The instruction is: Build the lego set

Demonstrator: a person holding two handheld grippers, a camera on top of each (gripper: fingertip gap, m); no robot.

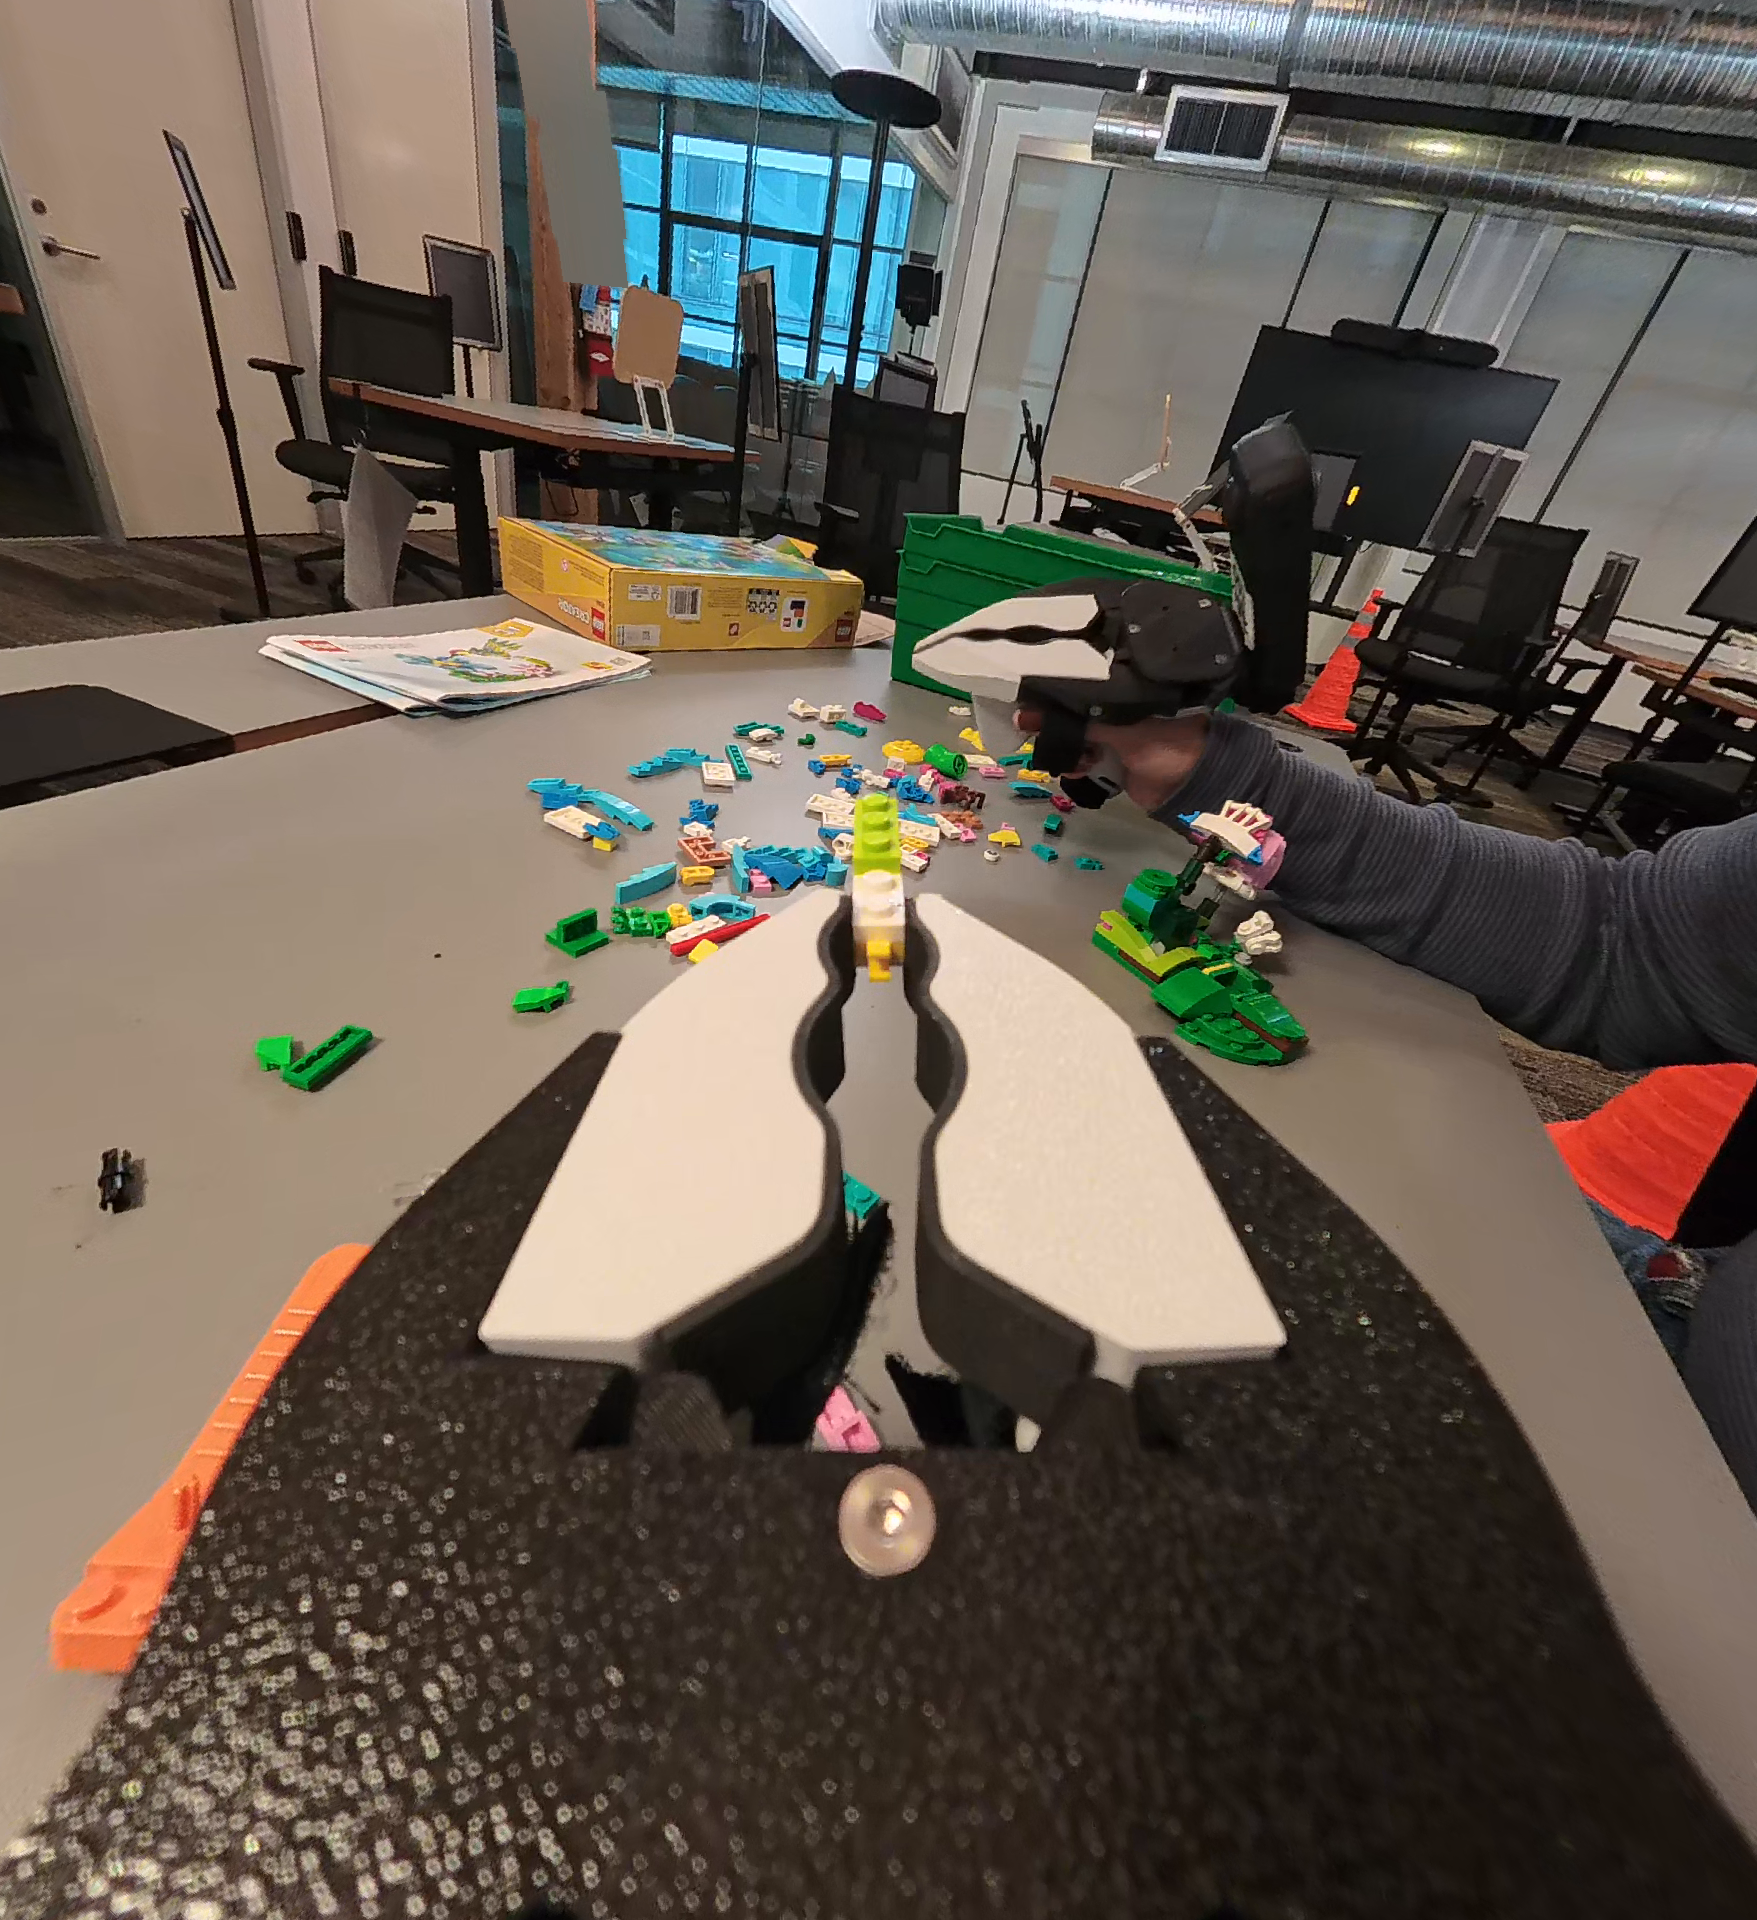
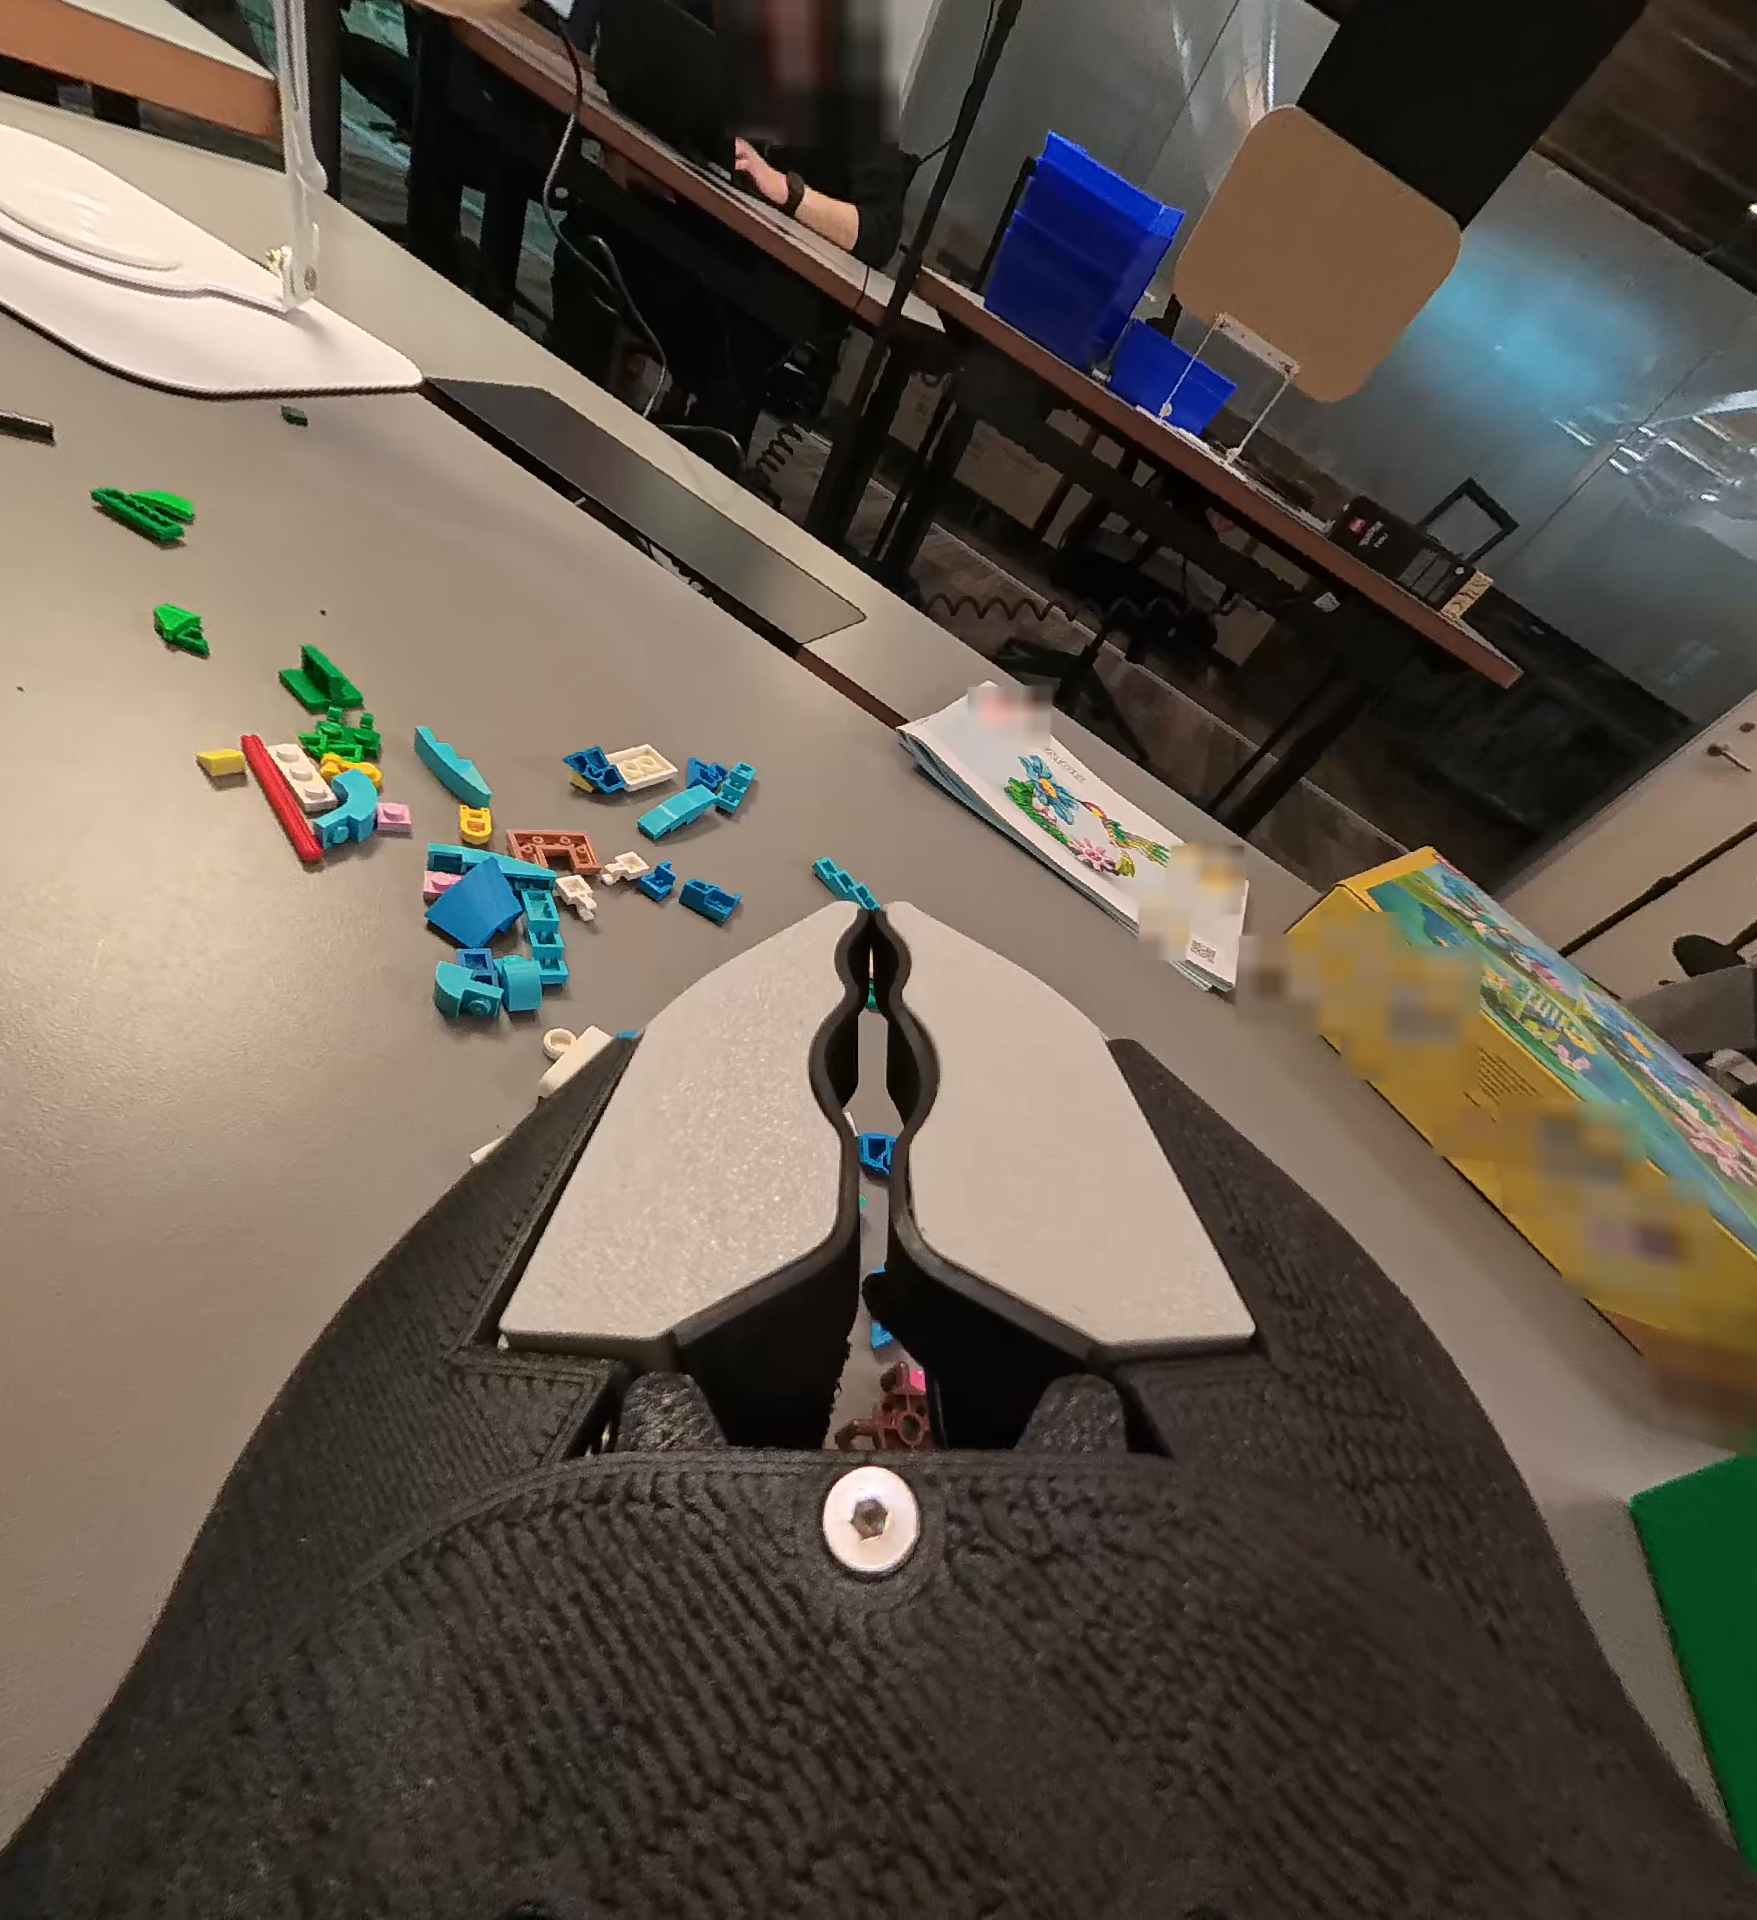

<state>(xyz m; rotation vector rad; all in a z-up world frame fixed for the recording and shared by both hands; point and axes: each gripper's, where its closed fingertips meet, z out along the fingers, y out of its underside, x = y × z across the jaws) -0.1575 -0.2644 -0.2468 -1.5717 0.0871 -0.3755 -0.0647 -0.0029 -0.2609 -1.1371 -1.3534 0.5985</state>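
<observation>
My left gripper (image 1: 879,920) is shut on a small lego stack (image 1: 876,878) of lime green, white and yellow pieces, held above the grey table (image 1: 230,935). Loose lego pieces (image 1: 832,821) lie scattered beyond it, and they also show in the right wrist view (image 2: 500,862). A partly built green model (image 1: 1196,966) with a pink and white flower stands to the right. My right gripper (image 2: 872,916) is shut, with nothing visible between its tips. In the left wrist view, the right gripper (image 1: 941,649) hovers above the far side of the pile.
A yellow lego box (image 1: 676,592) (image 2: 1580,1091) and an instruction booklet (image 1: 448,665) (image 2: 1071,821) lie at the back. Green bins (image 1: 1019,582) stand behind the pile. A few green pieces (image 1: 313,1055) and a small black part (image 1: 115,1179) lie apart at the left. A white pad (image 2: 126,270) lies far left. The tips of one gripper are about 30 cm away from the tips of the other.
</observation>
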